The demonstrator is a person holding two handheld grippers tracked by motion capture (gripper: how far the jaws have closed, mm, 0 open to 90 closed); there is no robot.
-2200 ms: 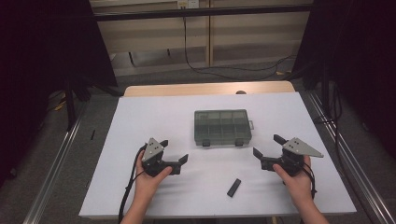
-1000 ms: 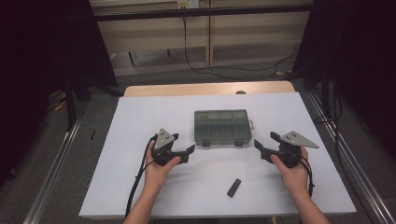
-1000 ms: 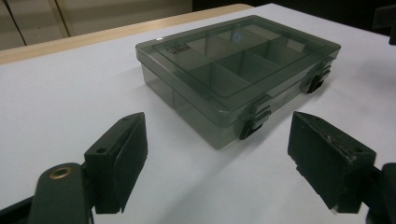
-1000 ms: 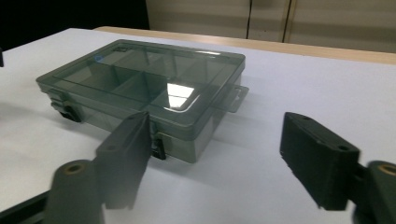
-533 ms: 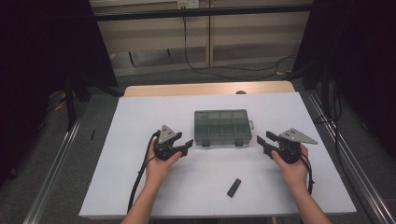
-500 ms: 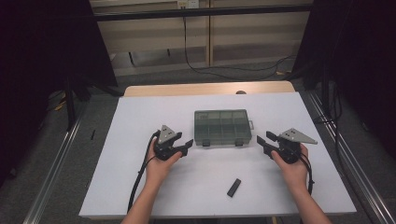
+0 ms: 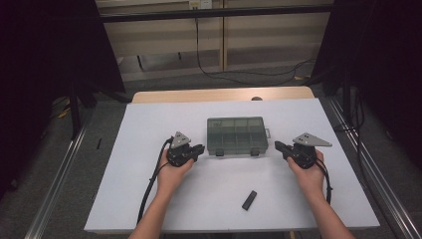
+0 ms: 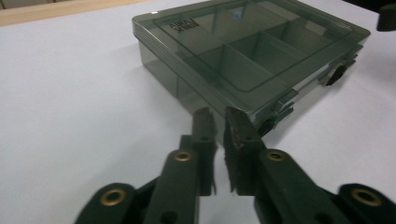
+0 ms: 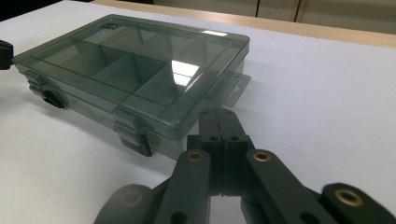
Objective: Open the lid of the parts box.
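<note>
High view: the organizer box point(image 7: 236, 135) lies mid-table point(image 7: 149, 119); left tool point(image 7: 198, 149) and right tool point(image 7: 279, 146) flank its near corners, forearms level, jaws just closed.

Left tool view: tips nearly together, empty, at the box's corner.

Right tool view: jaws pressed together, empty.

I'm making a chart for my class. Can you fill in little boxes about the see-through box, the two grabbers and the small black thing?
box: smoky clear compartment box, lid closed, mid-table
latches: two on its near side, look fastened
left hand-held gripper: jaws have just closed, nothing between them, tips at the box's left near corner
right hand-held gripper: jaws have just closed, nothing between them, by the box's right end
small black block: lies alone on the white table, nearer the person
</note>
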